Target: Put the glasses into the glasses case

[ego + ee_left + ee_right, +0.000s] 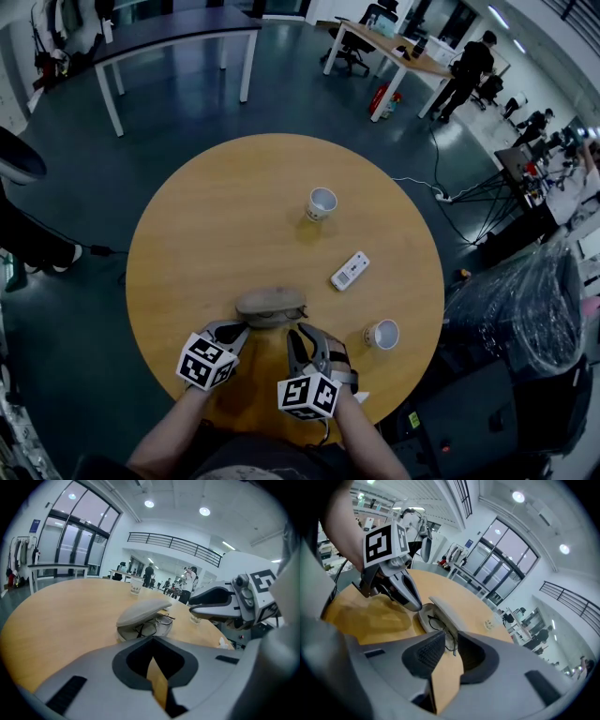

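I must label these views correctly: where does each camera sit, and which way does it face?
Head view: above the round table, looking steeply down; both forearms, the left gripper and the right gripper show.
Left gripper view: low over the table, looking along its own jaws at the glasses case; the right gripper shows at right.
Right gripper view: low, also facing the glasses case; the left gripper shows at upper left.
Shared: both gripper views show the half-open glasses case holding the glasses.
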A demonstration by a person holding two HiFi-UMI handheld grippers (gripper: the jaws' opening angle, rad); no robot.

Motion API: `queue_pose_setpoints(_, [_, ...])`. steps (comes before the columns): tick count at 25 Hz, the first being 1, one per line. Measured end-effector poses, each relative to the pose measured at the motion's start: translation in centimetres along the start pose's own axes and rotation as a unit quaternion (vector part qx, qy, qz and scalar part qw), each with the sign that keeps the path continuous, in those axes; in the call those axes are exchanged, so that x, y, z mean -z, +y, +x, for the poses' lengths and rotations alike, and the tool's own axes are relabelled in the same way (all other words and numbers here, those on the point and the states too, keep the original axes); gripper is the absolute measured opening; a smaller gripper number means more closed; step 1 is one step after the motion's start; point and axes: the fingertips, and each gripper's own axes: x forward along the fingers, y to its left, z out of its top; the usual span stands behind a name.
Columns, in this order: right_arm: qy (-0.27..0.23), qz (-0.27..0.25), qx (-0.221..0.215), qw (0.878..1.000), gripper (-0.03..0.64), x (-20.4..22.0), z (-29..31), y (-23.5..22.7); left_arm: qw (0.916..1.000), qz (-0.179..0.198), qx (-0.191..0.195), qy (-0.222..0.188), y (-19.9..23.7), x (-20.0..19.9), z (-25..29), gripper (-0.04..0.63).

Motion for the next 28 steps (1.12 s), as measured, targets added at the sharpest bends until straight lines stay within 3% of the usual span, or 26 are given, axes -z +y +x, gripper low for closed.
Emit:
queue_pose_setpoints(4, [-0.014,0.024,0.013,1.000,0.070,0.4,-2.0,-0.1,0.9996,-0.011,0.002,-0.024,-1.5,-0.3,-1.6,0.006])
queue_pose_setpoints(9, [-0.042,0.067,0.024,0.997,0.067,0.5,-5.4,-0.2,0.9965,-0.012,0.003,-0.083,-4.6,-2.1,-5.0,0.006])
queue_pose_setpoints(14, [-0.092,0.059,0.066,0.992,-0.002,-0.5,-10.3,-1.1,0.9890,0.006,-0.006,-0.147,-8.5,-4.3,-8.8,0.006])
queue_pose_setpoints(19, [-0.155,0.087,0.035,0.983,-0.011,0.3,-14.9,1.1,0.9811,0.022,-0.008,-0.192,-13.7,-5.0,-11.8,0.006])
queue_pose_setpoints(23, [-0.203,0.082,0.028,0.975,-0.012,0.8,-19.2,2.6,0.9782,0.029,-0.013,-0.205,-18.1,-3.6,-13.3,0.006])
queue_pose_setpoints(28, [-0.238,0.126,0.018,0.963,-0.012,1.7,-22.4,3.5,0.9751,0.026,-0.030,-0.218,-21.8,-1.4,-15.8,0.006])
